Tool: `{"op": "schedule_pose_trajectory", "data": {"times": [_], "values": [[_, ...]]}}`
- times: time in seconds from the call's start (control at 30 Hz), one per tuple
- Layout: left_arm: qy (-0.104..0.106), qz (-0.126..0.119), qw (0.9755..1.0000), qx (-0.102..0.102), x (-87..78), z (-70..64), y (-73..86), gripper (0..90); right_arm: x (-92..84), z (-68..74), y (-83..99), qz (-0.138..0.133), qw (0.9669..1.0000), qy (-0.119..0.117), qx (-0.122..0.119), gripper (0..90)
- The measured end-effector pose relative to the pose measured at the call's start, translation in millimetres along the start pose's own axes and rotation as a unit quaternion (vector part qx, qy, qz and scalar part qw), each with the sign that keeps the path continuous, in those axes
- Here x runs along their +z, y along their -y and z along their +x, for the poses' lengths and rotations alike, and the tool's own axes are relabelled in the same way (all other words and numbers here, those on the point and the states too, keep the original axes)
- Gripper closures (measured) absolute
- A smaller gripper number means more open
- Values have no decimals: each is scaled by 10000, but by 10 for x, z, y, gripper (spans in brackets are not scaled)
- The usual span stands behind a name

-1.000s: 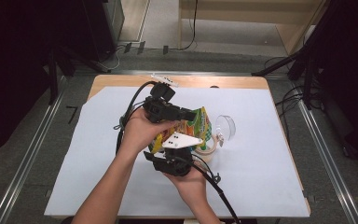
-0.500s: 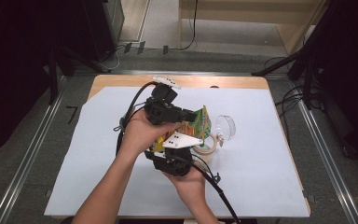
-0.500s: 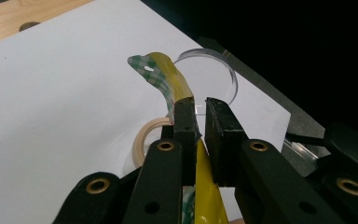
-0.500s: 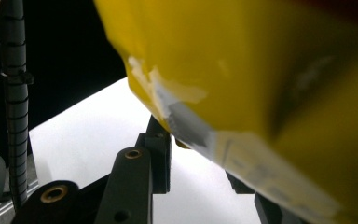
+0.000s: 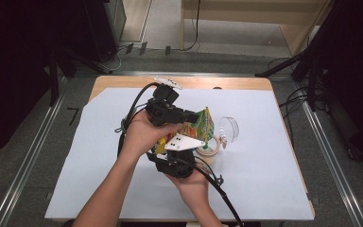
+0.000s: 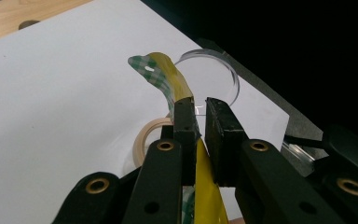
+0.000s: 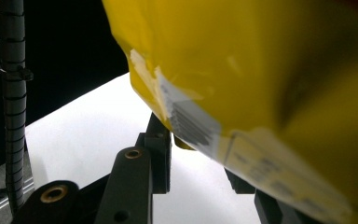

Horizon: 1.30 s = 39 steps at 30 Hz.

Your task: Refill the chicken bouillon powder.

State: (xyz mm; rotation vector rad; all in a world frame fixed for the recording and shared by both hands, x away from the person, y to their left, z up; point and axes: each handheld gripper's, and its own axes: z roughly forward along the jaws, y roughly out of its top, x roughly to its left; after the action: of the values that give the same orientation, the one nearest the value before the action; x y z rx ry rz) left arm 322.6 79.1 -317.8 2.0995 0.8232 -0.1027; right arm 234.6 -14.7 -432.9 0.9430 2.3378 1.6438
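Left gripper (image 6: pixel 198 119): jaws clenched on the upper edge of a yellow snack bag (image 6: pixel 172 81). In the left gripper view the thin bag edge runs up between the two black pads and curls over above them, showing a green checked strip at its tip.

Right gripper (image 7: pixel 200 163): jaws set to either side of the bag's lower end (image 7: pixel 261 70). In the right gripper view the yellow film with a printed label lies between and above them. Whether the pads press on it cannot be told, so the grip is unconfirmed. The jaws have just been closing, with the bag between them.

In the high view the left gripper (image 5: pixel 170 111) is on the far side of the bag (image 5: pixel 199 125) and the right gripper (image 5: pixel 175 158) on the near side, the bag held up off the bench between them, roughly over the middle of the white sheet (image 5: pixel 264 189).

Just beside the bag, toward the bench's right edge, a roll of tape (image 5: pixel 210 150) lies flat on the sheet. A clear round lid (image 5: pixel 229 128) lies just beyond the roll.

The bench's bare wooden far edge (image 5: pixel 236 83) shows beyond the sheet.
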Motion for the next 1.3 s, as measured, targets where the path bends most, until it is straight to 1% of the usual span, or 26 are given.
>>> {"op": "schedule_pose_trajectory", "data": {"times": [0.1, 0.63, 1.3], "values": [[36, 20, 10000, -24, 1, 21, 2, 832, -6, 10, -1, -6, 10000, -1, -7, 675], [73, 15, 9999, -124, 3, 36, 3, 831, -14, 26, -3, 5, 10000, 2, -37, 674], [71, 6, 9999, -131, 3, 25, 3, 830, -8, 18, -1, -6, 10000, 13, -43, 674]]}}
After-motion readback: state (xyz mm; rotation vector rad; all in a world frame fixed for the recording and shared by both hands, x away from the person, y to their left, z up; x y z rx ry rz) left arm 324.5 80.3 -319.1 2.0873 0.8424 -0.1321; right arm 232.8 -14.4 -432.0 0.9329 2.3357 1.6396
